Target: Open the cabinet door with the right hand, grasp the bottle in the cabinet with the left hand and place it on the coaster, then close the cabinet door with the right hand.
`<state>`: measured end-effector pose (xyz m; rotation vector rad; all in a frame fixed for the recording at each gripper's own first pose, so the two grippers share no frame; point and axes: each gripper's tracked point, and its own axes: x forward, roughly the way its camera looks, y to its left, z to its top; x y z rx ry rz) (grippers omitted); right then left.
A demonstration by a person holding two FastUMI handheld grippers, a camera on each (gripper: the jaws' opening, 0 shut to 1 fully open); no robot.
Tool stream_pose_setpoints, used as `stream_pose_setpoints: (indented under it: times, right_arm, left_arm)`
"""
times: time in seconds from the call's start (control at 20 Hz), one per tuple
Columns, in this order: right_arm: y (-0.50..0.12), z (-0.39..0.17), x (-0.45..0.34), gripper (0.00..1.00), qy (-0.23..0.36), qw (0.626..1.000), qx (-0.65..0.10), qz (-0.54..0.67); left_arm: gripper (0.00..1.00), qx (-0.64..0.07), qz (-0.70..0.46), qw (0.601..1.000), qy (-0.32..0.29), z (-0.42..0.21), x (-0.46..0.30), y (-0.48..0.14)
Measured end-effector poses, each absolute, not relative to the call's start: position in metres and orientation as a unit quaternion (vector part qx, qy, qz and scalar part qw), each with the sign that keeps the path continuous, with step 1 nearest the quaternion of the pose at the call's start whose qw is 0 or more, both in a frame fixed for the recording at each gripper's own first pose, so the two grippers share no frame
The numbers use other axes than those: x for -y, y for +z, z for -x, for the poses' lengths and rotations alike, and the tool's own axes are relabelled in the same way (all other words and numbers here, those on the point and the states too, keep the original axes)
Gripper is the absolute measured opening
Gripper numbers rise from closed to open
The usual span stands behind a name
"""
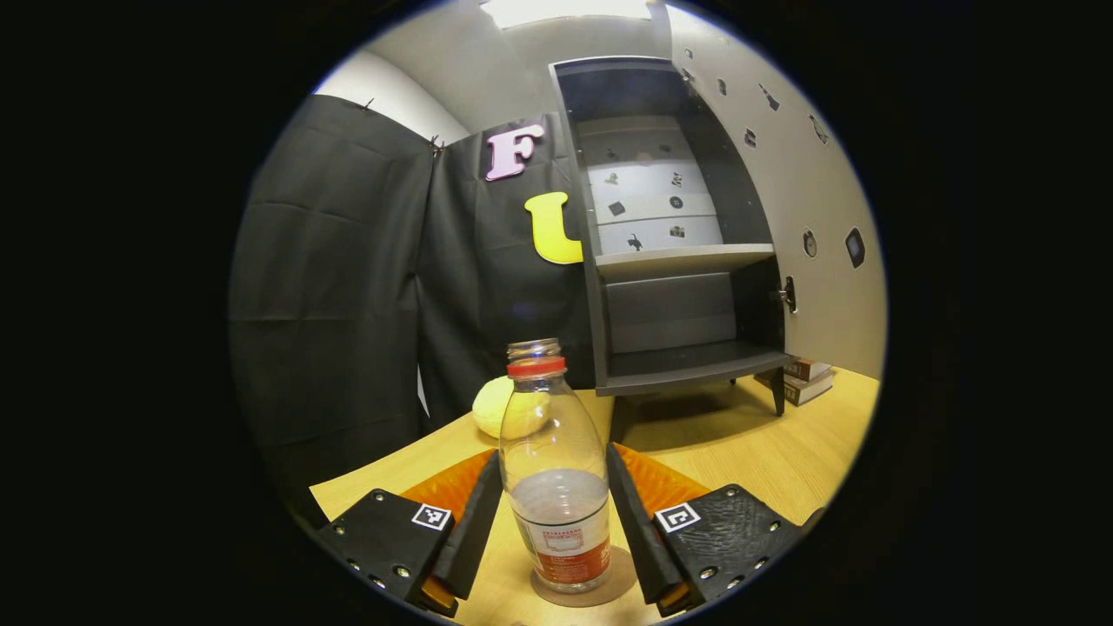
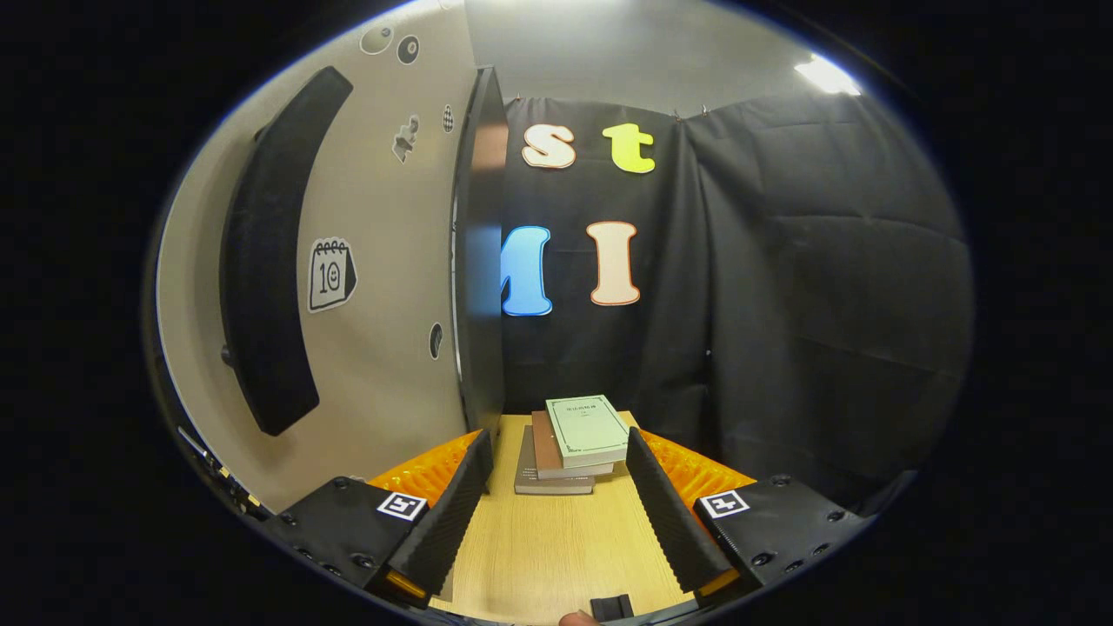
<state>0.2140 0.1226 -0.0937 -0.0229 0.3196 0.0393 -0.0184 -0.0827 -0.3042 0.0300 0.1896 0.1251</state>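
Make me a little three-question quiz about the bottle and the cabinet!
1. True or false: the bottle stands on the coaster.
2. The cabinet door is: A) open B) shut C) missing.
3. Fill in: the stack on the table past the right gripper is made of ____.

Key
1. True. It stands upright on the coaster, between the left gripper's fingers, which look apart from it.
2. A. The door is swung wide and the shelves show.
3. Books.
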Motion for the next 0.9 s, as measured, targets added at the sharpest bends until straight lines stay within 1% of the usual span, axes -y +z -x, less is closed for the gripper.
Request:
stream_pose_setpoints:
  times: [0.2,0.4,0.45,0.55,0.6,0.75,0.85,0.9]
  right_arm:
    - [-0.089,-0.212,-0.125,0.98,0.027,0.987,-0.156,0.004]
    - [-0.076,-0.210,-0.125,0.98,0.036,0.989,-0.145,-0.017]
    - [-0.071,-0.210,-0.124,0.98,0.039,0.989,-0.141,-0.021]
    - [-0.059,-0.209,-0.126,0.98,0.052,0.989,-0.131,-0.033]
    - [-0.052,-0.208,-0.130,0.98,0.062,0.989,-0.127,-0.042]
    - [-0.032,-0.208,-0.138,0.98,0.083,0.989,-0.109,-0.054]
    - [-0.025,-0.207,-0.139,0.98,0.082,0.990,-0.099,-0.053]
    - [-0.022,-0.208,-0.139,0.98,0.080,0.991,-0.098,-0.049]
  left_arm:
    - [0.67,-0.077,-0.015,0.995,0.059,0.011,0.084,-0.270]
    - [0.65,-0.049,-0.012,0.997,0.057,0.009,0.082,-0.218]
    - [0.69,-0.043,-0.011,0.997,0.057,0.009,0.080,-0.202]
    - [0.65,-0.040,-0.012,0.998,0.057,0.009,0.078,-0.174]
    - [0.67,-0.039,-0.013,0.997,0.058,0.010,0.075,-0.159]
    - [0.67,-0.025,-0.010,0.998,0.061,0.012,0.068,-0.114]
    - [0.67,-0.014,-0.004,0.998,0.058,0.012,0.062,-0.091]
    - [0.65,-0.009,-0.001,0.998,0.057,0.011,0.059,-0.083]
